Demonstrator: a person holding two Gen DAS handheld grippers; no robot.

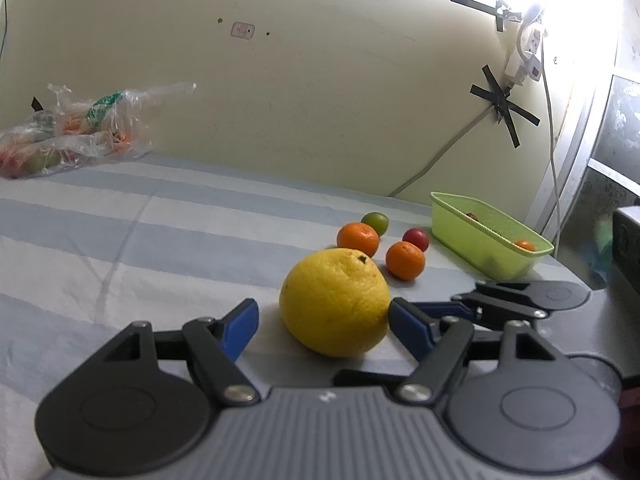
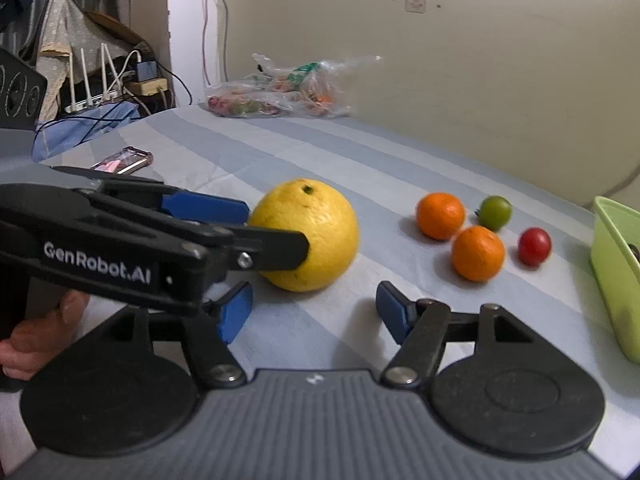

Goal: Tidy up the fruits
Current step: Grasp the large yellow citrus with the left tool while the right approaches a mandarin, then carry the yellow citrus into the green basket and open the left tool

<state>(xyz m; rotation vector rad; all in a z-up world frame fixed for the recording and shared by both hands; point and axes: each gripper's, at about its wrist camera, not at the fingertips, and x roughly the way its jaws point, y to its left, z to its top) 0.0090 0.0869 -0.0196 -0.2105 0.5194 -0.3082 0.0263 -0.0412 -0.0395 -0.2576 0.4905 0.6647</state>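
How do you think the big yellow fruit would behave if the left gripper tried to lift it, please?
The yellow fruit is round and lies loose on the striped cloth, so a nudge would probably roll it. It nearly fills the left gripper, so the grip looks marginal. Being much bigger than the oranges, it is likely heavier.

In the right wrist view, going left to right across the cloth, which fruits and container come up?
Yellow citrus → far tangerine → near tangerine → green fruit → red fruit → green basket.
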